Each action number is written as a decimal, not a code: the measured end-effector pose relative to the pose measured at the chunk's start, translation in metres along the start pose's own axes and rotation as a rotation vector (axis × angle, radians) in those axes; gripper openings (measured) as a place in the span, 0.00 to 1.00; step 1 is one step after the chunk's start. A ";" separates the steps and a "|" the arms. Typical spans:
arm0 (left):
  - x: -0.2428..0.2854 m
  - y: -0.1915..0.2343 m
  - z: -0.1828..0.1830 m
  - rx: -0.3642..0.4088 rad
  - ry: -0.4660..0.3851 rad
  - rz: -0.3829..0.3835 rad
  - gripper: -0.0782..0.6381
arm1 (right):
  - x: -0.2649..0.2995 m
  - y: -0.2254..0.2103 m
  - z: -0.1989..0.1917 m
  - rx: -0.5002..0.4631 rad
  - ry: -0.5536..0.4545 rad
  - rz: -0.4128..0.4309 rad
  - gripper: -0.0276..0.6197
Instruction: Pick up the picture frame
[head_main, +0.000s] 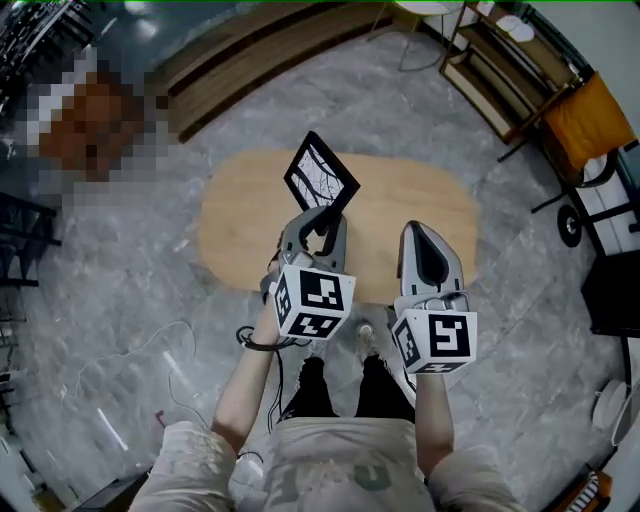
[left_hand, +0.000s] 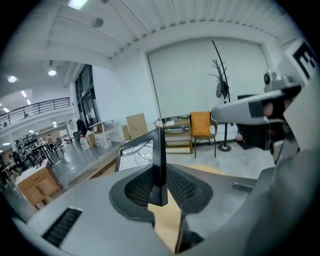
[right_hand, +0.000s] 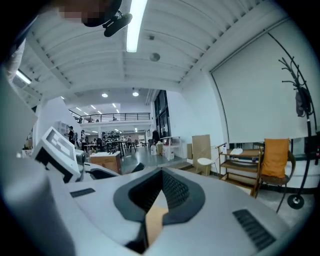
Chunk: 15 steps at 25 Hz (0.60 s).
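Note:
The picture frame (head_main: 320, 175), black-edged with a white picture of bare branches, is held up in the air over the oval wooden table (head_main: 420, 215). My left gripper (head_main: 322, 215) is shut on its lower corner. In the left gripper view the frame (left_hand: 136, 151) stands edge-on between the pads (left_hand: 182, 186), with the table (left_hand: 167, 220) far below. My right gripper (head_main: 420, 235) hovers beside the left one, a little to its right, its jaws shut with nothing in them. In the right gripper view the gripper (right_hand: 161, 174) points out into the room.
A chair with an orange cushion (head_main: 585, 120) and a low wooden shelf (head_main: 500, 70) stand at the far right. Wooden steps (head_main: 260, 60) run behind the table. Cables (head_main: 150, 360) lie on the grey floor at the left. A coat stand (left_hand: 220, 85) rises by the wall.

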<state>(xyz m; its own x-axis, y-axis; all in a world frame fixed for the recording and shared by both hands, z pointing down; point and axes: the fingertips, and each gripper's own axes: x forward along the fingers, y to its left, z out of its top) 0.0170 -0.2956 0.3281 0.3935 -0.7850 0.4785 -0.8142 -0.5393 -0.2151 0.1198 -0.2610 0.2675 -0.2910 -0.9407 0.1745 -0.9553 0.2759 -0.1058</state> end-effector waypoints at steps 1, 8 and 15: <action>-0.015 0.004 0.022 -0.030 -0.038 0.004 0.23 | -0.006 0.004 0.020 -0.008 -0.022 0.004 0.05; -0.109 0.024 0.126 -0.234 -0.236 0.013 0.23 | -0.048 0.049 0.130 -0.095 -0.176 0.047 0.05; -0.171 0.024 0.153 -0.426 -0.377 -0.018 0.23 | -0.074 0.076 0.152 -0.191 -0.232 0.094 0.05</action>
<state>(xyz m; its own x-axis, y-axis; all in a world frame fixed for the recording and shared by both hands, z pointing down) -0.0049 -0.2214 0.1113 0.4703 -0.8736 0.1250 -0.8755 -0.4441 0.1905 0.0762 -0.2008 0.0973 -0.3803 -0.9231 -0.0579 -0.9235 0.3755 0.0786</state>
